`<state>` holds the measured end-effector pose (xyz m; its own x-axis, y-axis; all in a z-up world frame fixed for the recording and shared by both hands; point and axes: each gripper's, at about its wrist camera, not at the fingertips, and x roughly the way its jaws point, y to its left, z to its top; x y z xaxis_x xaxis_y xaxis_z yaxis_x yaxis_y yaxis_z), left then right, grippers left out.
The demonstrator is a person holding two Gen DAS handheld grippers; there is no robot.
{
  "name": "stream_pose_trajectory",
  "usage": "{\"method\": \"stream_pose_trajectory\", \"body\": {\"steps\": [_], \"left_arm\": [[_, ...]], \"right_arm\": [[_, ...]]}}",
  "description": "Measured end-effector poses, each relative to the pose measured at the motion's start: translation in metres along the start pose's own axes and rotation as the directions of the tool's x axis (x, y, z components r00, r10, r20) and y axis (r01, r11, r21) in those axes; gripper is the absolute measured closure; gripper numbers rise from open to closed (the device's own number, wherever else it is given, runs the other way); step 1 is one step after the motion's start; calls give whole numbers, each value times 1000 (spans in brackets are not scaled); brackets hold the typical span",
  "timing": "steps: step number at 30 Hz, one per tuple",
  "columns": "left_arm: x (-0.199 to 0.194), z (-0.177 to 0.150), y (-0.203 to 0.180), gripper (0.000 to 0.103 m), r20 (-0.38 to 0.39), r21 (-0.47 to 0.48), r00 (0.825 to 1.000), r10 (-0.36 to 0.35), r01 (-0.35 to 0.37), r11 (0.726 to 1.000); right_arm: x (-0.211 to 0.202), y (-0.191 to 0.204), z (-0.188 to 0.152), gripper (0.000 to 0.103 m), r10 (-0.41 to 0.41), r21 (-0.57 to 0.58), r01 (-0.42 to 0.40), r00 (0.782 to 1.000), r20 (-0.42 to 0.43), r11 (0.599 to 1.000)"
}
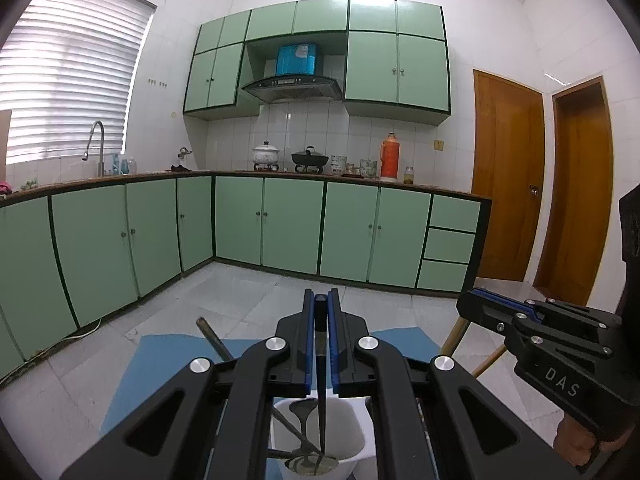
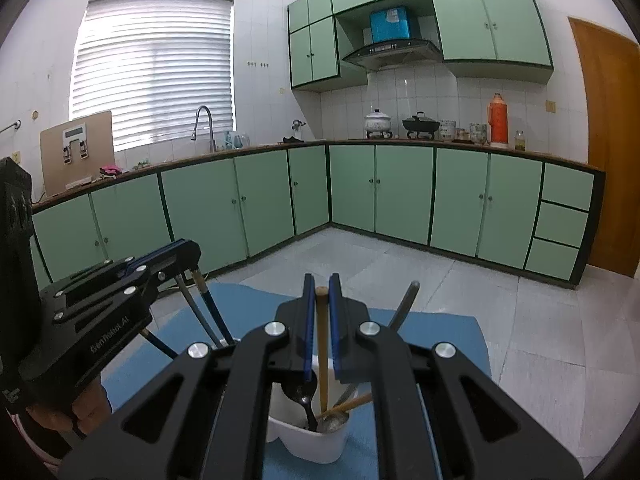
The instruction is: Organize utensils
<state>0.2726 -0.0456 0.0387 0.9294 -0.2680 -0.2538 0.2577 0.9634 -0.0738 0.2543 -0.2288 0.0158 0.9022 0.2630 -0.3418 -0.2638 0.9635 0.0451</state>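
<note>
Two grippers hold one utensil each over the white holder [image 1: 320,436] at lower centre. We find the left gripper [image 1: 321,300] pinching a dark-handled utensil [image 1: 320,344], its tip already down inside the holder. The right gripper [image 2: 321,284] pinches a wooden-handled utensil [image 2: 322,352] likewise, upright between its jaws, in our judgement so each drops straight in. The blue mat [image 2: 440,340] lies beneath.

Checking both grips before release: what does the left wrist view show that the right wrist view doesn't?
Left wrist only: left gripper shut on a dark-handled utensil, and a second wooden door. Right wrist only: right gripper shut on a wooden-handled utensil, and a board on the counter. Both: the white holder, the blue mat.
</note>
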Motion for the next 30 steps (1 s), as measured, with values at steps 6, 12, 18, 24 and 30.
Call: {"method": "stream_pose_trajectory", "body": {"steps": [6, 12, 18, 24, 30], "left_arm": [[-2, -2, 2, 97, -16, -1, 1000, 6, -6, 1000], [-17, 2, 2, 86, 11, 7, 1000, 14, -14, 1000], [-37, 5, 1, 69, 44, 7, 999, 20, -20, 1000], [-62, 5, 2, 47, 69, 3, 997, 22, -22, 1000], [-94, -4, 6, 25, 85, -14, 996, 38, -37, 999]], "right_arm": [[-5, 3, 1, 96, -14, 4, 14, 1000, -5, 1000], [-21, 1, 4, 92, -22, 12, 22, 999, 24, 1000], [-47, -1, 1, 73, -28, 17, 27, 998, 57, 999], [-77, 0, -7, 55, -35, 25, 33, 996, 86, 999], [-106, 3, -21, 38, -49, 37, 46, 994, 100, 998]]}}
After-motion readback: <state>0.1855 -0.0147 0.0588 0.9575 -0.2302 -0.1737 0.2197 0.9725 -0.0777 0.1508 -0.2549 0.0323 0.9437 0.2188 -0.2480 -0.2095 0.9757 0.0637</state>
